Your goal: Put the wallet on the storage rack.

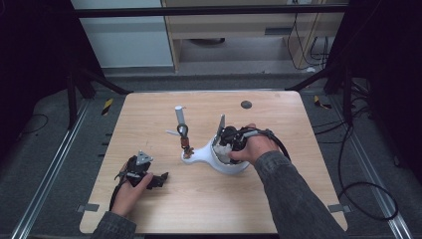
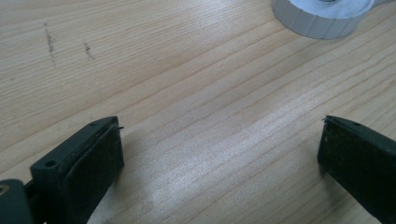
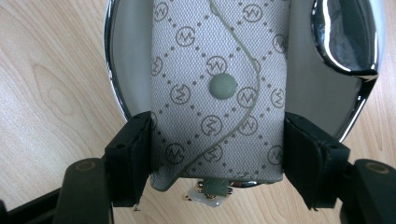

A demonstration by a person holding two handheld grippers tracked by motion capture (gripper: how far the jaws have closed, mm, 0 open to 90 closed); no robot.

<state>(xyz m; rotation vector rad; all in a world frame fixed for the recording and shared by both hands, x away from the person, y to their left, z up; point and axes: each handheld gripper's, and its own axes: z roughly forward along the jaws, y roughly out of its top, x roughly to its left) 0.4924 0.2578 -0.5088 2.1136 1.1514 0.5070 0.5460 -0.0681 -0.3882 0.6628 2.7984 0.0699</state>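
Key pouch [image 3: 217,93] sits clamped in the right hand-held gripper [image 3: 217,154] over the white dish [image 1: 226,162], long axis pointing away; left hand-held gripper [image 2: 219,149] idles apart on the worktop [image 1: 278,199].

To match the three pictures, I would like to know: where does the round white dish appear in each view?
High view: the round white dish lies right of centre, under the person's right hand.
Left gripper view: its ribbed side is at the top right edge.
Right gripper view: upper half, behind the patterned pouch in the right tool.
Shared landmark: the wooden table.
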